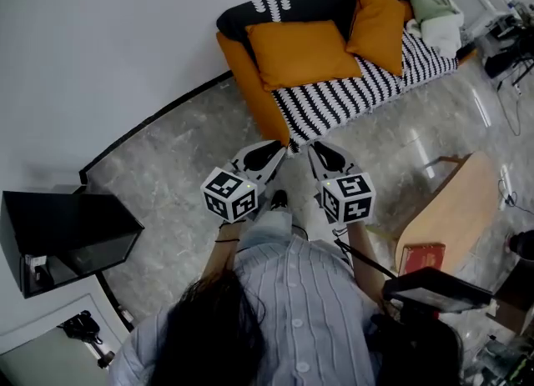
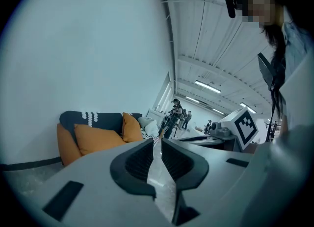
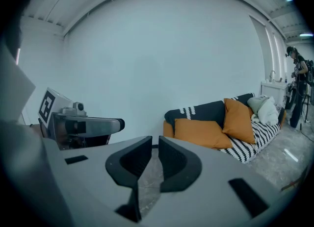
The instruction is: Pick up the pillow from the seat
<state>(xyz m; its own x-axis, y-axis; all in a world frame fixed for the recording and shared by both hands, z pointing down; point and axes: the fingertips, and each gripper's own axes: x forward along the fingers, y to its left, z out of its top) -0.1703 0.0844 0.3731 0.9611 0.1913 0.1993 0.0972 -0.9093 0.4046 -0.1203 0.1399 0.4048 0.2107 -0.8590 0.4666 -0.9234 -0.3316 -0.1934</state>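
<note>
A pale grey marbled stone floor [image 1: 183, 167] fills the room beneath a plain white wall [image 1: 100, 42], with a dark skirting strip where the two meet. Against that wall stands a long sofa with orange sides, a black backrest and a black-and-white striped seat [image 1: 359, 97]. A light wooden counter [image 1: 450, 209] sits at the right of the head view, and a black open-fronted box [image 1: 67, 238] sits by the wall at the left. The large orange rectangular fabric pillow [image 1: 302, 52] lies on the seat at the sofa's near end, propped against the backrest. A second orange fabric pillow [image 1: 377, 26] leans upright just beside it, and a pale green and white bundle of cloth [image 1: 435, 17] lies further along. The left hand-held gripper [image 1: 280, 147] and the right hand-held gripper [image 1: 315, 146] are held side by side over the floor in front of the sofa. They point toward the large pillow but stay well apart from it. Each has its jaws drawn nearly together, with only a narrow slit and nothing between them.
</note>
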